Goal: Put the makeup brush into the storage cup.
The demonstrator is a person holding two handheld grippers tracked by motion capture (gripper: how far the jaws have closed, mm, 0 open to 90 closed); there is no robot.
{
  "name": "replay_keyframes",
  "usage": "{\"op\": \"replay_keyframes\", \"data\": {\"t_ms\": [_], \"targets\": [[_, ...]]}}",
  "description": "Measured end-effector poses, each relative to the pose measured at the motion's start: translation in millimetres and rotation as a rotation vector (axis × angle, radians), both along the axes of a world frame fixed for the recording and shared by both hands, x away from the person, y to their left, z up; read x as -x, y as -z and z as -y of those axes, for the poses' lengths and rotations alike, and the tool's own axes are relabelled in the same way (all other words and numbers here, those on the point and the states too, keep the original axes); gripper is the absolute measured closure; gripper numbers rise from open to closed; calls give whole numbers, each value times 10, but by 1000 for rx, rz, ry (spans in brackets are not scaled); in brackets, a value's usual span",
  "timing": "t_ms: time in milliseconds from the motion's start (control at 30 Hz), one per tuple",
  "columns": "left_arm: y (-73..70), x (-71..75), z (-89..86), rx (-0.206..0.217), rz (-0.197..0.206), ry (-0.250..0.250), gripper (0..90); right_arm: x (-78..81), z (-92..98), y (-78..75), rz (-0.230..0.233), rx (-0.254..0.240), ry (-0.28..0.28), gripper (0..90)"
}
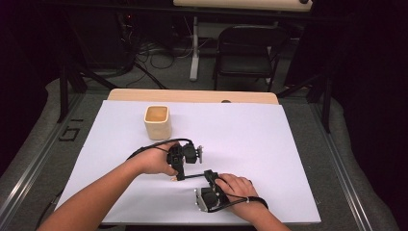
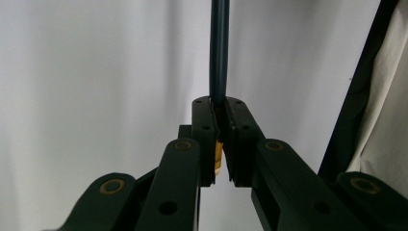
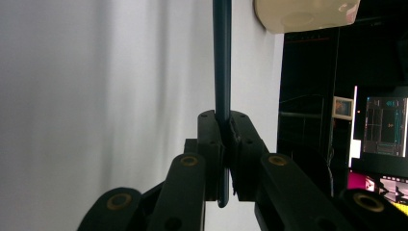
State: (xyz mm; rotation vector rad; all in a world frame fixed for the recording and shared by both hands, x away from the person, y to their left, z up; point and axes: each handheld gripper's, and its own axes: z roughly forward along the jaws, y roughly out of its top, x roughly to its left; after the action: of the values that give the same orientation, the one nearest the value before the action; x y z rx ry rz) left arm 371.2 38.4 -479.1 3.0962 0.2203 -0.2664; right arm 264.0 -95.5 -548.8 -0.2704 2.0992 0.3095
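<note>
Both the left tool (image 1: pixel 179 169) and the right tool (image 1: pixel 210 176) pinch one thin dark pencil (image 1: pixel 192 176) above the white-covered bench (image 1: pixel 269 144).

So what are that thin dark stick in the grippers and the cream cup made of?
The stick looks like a pencil: smooth, dark teal, slightly glossy paint, with a tan, wood-like end showing between the left gripper jaws. The right gripper clamps its other end. The cup looks like matte cream ceramic or plastic, thick-walled with rounded corners; which one, I can't tell.

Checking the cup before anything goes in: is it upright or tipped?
Upright: in the high view the cream cup stands on the white sheet with its open mouth facing up.
</note>
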Motion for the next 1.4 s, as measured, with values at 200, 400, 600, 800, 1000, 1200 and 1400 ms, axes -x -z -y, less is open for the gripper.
{"op": "replay_keyframes", "data": {"t_ms": [200, 400, 600, 800, 1000, 1200, 1400], "targets": [[-11, -8, -4, 18, 25, -18, 773, -10, 5, -1, -4, 1, 15, 854], [-56, -30, -68, 47, 59, -57, 592, -15, 19, -13, -12, -5, 24, 855], [-109, -39, -172, 98, 103, -99, 456, -28, 37, -24, -15, -16, 32, 855], [-113, -35, -293, 147, 126, -135, 425, -40, 66, -29, -41, -55, 57, 855], [-148, -20, -393, 192, 133, -175, 421, -60, 91, -46, -72, -78, 73, 855], [-160, 22, -492, 270, 136, -212, 433, -65, 129, -92, -125, -132, 105, 854], [-175, 51, -581, 313, 147, -244, 424, -114, 179, -97, -200, -200, 142, 855]]}}
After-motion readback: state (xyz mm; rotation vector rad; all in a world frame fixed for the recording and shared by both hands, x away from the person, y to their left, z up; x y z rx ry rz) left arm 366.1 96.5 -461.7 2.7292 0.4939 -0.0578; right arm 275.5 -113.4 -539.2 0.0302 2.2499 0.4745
